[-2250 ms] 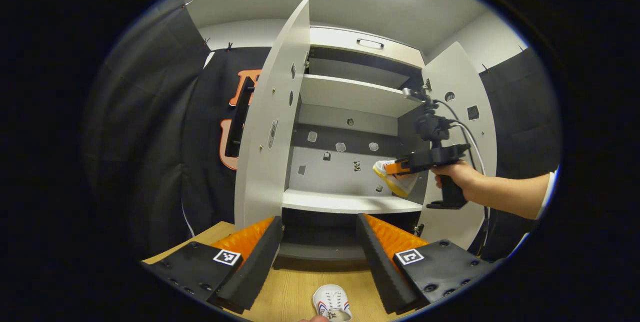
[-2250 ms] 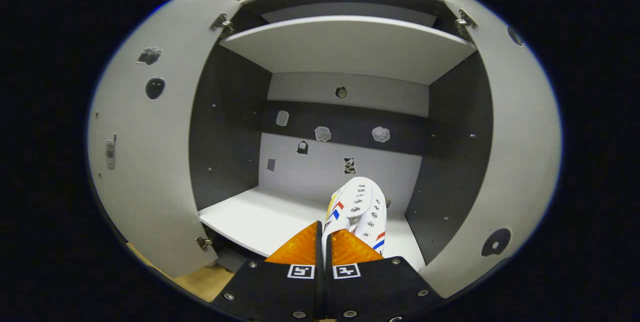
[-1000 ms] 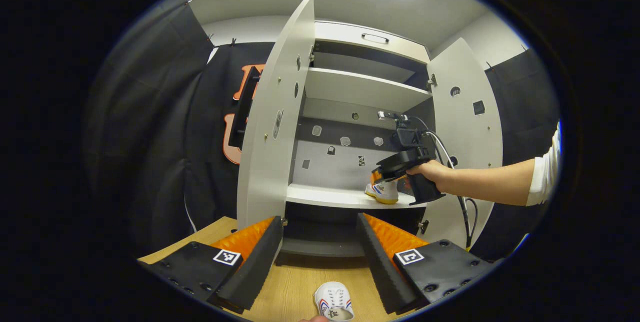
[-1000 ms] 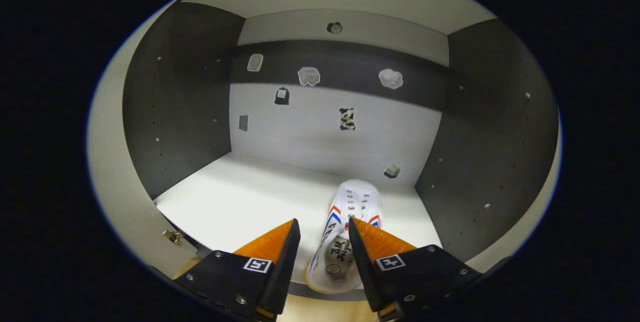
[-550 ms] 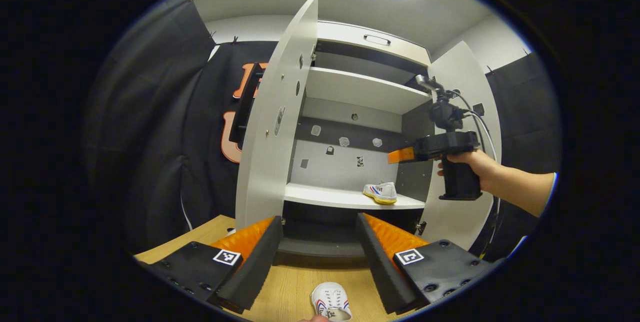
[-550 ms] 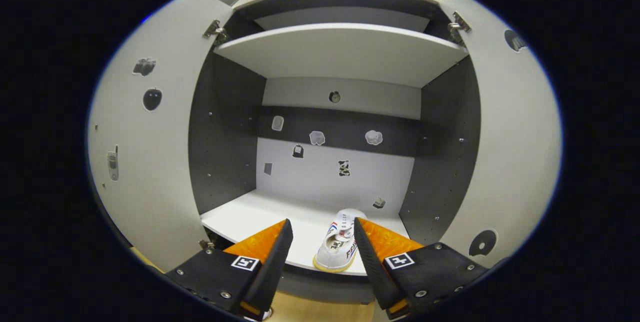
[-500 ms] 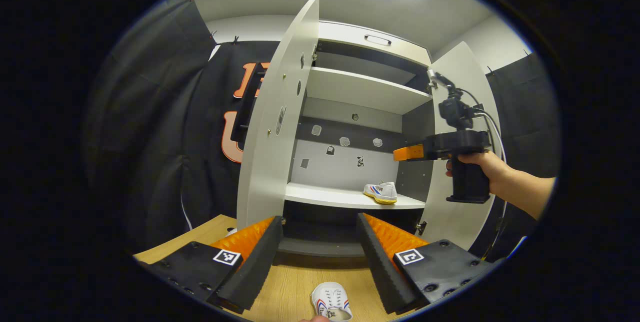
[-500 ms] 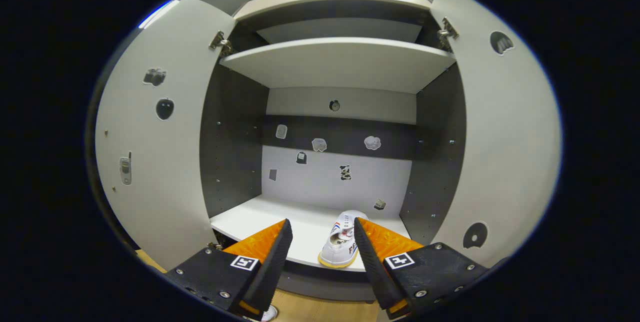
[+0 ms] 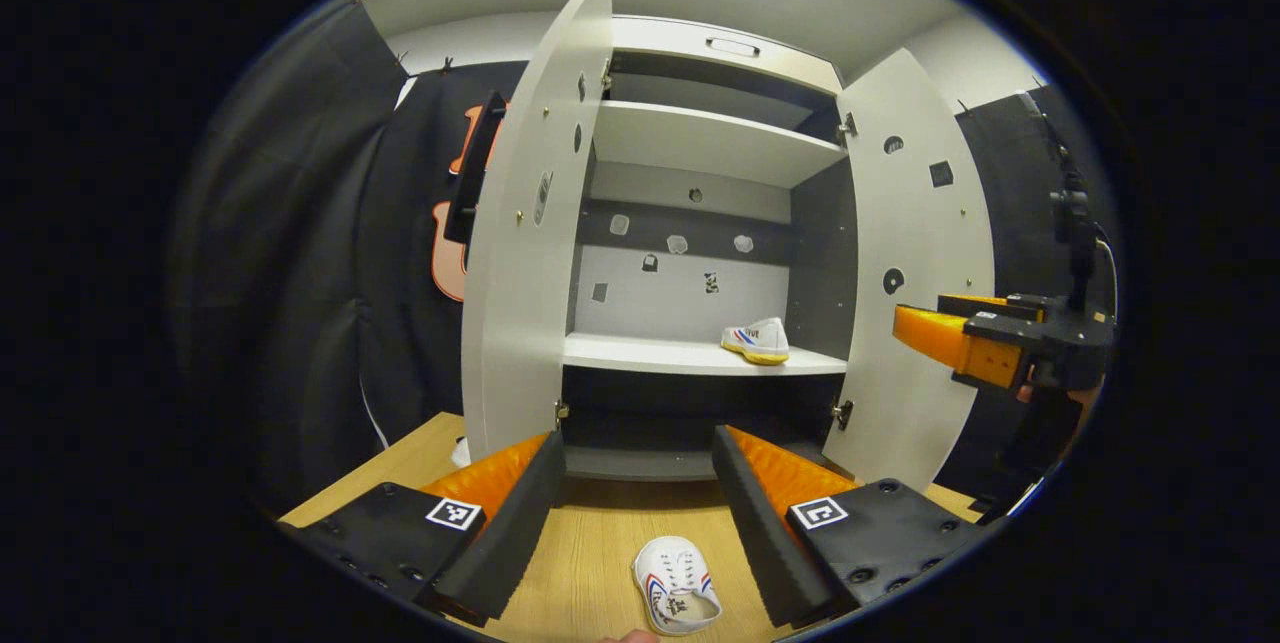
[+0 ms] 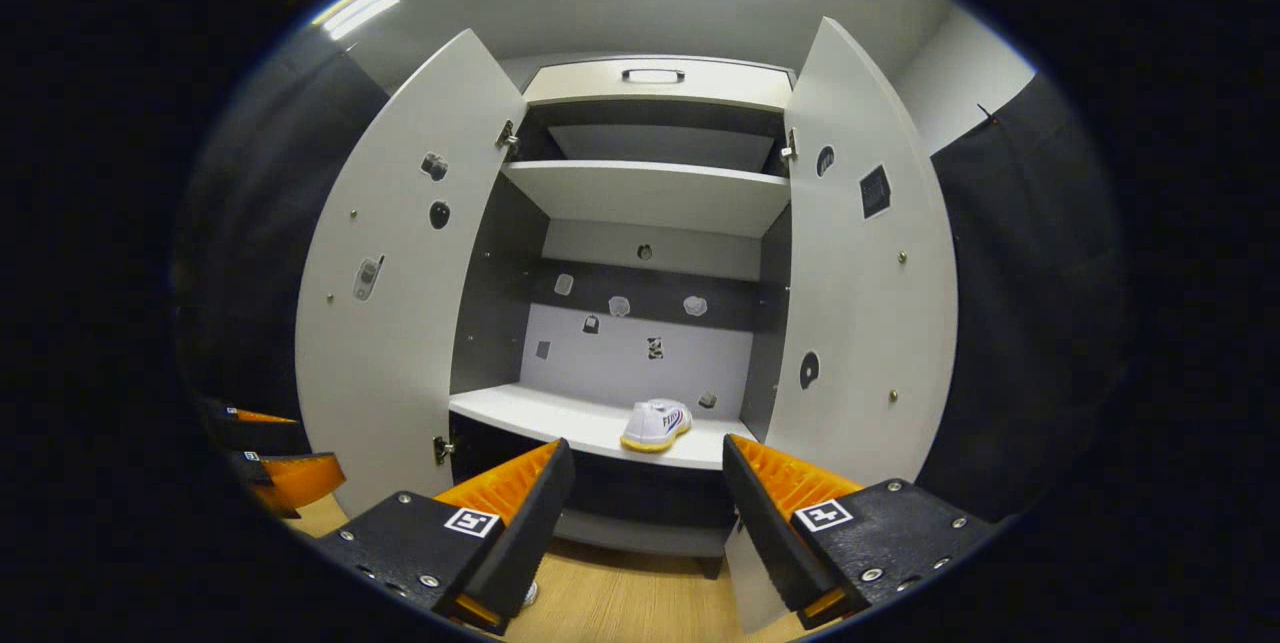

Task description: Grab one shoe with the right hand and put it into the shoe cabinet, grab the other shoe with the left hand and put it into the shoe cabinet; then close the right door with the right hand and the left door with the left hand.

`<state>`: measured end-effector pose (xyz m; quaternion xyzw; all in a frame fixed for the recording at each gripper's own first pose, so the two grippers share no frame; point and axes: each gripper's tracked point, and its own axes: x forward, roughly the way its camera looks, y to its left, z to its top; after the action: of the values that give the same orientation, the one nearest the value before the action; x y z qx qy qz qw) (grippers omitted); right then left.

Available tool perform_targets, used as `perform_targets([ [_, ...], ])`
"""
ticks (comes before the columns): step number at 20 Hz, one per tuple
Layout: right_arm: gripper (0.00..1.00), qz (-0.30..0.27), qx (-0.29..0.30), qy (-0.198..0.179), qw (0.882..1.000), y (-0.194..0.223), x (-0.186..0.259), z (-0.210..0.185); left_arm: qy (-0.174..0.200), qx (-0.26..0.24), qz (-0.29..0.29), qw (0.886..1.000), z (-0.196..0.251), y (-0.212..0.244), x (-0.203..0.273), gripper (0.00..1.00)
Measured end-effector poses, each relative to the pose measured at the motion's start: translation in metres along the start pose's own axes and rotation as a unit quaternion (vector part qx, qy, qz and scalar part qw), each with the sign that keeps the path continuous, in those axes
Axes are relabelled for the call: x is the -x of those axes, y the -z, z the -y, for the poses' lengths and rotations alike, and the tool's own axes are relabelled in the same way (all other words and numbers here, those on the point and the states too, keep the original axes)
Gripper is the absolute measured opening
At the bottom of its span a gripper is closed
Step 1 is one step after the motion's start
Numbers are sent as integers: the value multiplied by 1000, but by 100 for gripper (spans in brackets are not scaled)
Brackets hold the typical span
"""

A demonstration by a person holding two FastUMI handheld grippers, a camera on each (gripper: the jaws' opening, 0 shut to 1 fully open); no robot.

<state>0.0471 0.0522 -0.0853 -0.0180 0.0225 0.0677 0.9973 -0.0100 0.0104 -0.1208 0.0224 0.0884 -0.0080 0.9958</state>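
One white shoe [image 9: 759, 339] [image 10: 655, 424] with red and blue stripes rests on the right part of the cabinet's lower shelf [image 9: 640, 355] [image 10: 530, 413]. The other shoe [image 9: 677, 596] lies on the wooden floor [image 9: 590, 553], between and just below the fingers of my left gripper [image 9: 638, 483], which is open and empty. My right gripper [image 10: 645, 508] is open and empty, held back in front of the cabinet; it also appears at the right edge of the left gripper view [image 9: 960, 338]. Both cabinet doors, left [image 9: 525, 233] [image 10: 400, 283] and right [image 9: 915, 253] [image 10: 860, 283], stand open.
An upper shelf [image 10: 650, 188] and a drawer with a handle [image 10: 652, 76] sit above. Black cloth [image 9: 320, 253] hangs left of the cabinet and more [image 10: 1020, 303] hangs to its right. The left gripper [image 10: 285, 476] shows low at the left of the right gripper view.
The right gripper set the shoe on the lower shelf, opened, and has drawn back out of the cabinet to the right. The left gripper stayed open over the floor shoe.
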Motion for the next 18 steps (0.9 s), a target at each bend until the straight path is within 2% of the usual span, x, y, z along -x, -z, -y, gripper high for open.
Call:
perform_targets([
  [1,92,2,-5,0,1000,9,11,-4,3,-4,-19,1000,4,15,0,99],
  [3,94,7,-3,6,1000,21,28,-6,15,2,-68,998,13,50,-4,94],
  [4,94,9,1,8,1000,25,35,-4,18,7,-97,995,15,71,-7,96],
  [5,94,11,4,9,1000,27,39,-2,16,12,-127,992,16,92,-9,94],
  [7,94,11,-1,5,1000,29,45,0,19,33,-185,982,18,133,-14,97],
  [10,94,18,2,8,1000,28,47,13,19,59,-280,958,18,205,-12,97],
  [13,94,31,33,22,999,22,50,30,1,50,-373,926,6,279,1,98],
  [14,94,35,37,23,998,21,51,32,-8,40,-391,919,-1,294,4,97],
  [16,94,34,33,24,999,23,53,37,-16,62,-384,921,2,299,-7,98],
  [18,94,26,30,27,999,28,55,41,-21,59,-400,914,-7,306,-7,100],
])
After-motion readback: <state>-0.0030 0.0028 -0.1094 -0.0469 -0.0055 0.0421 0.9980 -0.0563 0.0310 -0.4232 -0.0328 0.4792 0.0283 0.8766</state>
